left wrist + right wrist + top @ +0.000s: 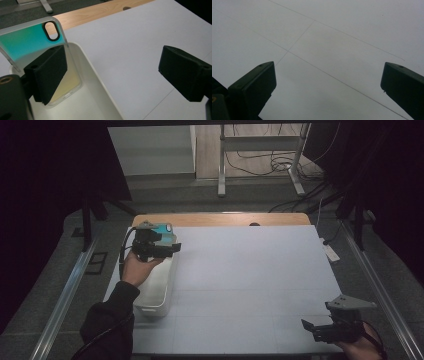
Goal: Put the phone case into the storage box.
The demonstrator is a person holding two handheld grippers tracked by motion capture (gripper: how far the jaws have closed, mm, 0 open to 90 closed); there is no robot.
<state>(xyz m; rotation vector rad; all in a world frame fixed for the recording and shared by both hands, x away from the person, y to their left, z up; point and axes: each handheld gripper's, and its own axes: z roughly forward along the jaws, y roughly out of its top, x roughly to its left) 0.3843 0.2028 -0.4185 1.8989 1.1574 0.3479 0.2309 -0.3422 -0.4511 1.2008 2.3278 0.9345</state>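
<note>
A see-through phone case (27,42) with a teal-to-yellow sheen and an oval camera hole leans on its end inside a white plastic tub (100,82). In the high view the case (167,230) stands at the far end of the tub (155,306) on the left of the table. My left gripper (172,248) hovers over that end, open. In the left gripper view the left gripper (112,67) has its jaws far apart, with the case just behind the left-hand jaw and nothing between them. My right gripper (311,327) is open near the front right corner; nothing lies between the right gripper (328,85) jaws, just bare mat.
A white mat (250,270) with faint fold lines covers the table, and a strip of wooden tabletop (220,219) shows along the far edge. Beyond the table stand a metal frame (260,165) and loose cables on the floor. Rails run along both sides.
</note>
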